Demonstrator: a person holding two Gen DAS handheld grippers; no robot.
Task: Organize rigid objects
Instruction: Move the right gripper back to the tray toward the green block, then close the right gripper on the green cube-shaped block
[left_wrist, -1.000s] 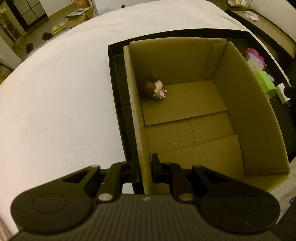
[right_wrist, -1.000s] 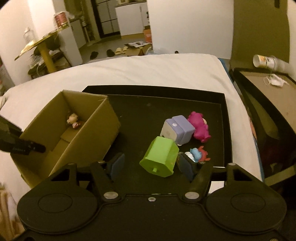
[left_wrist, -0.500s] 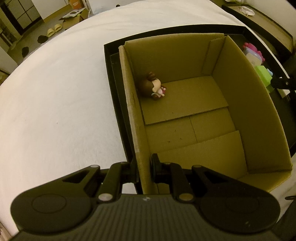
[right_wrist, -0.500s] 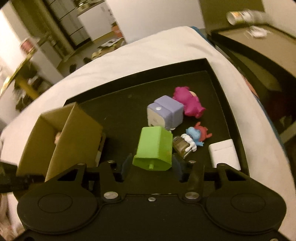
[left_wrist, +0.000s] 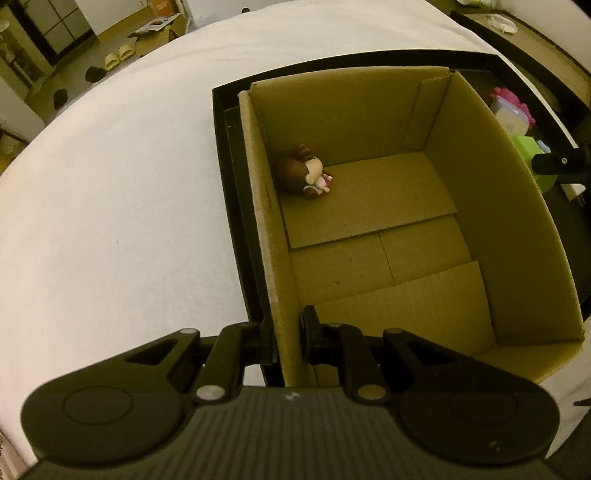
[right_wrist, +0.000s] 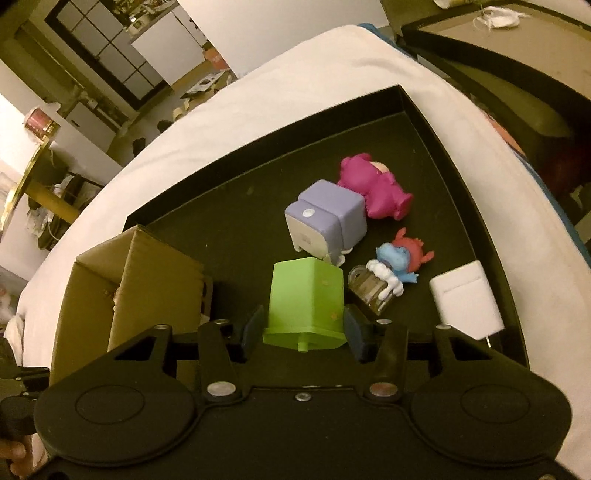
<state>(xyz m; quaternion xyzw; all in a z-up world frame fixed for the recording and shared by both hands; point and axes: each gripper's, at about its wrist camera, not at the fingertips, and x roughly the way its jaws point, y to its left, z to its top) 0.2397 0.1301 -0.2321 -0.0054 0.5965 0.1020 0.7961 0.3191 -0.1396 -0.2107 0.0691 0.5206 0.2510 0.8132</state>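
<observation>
Right wrist: cardboard box (right_wrist: 122, 280) interior hidden.

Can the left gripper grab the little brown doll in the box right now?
Probably not. The left gripper is shut on the cardboard box wall, so it's busy. The brown doll lies uncovered at the far end, so letting go first should work.

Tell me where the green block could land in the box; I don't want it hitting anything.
Most of the cardboard box floor is bare. Only the brown figurine lies in the far corner by the wall the left gripper clamps.
</observation>
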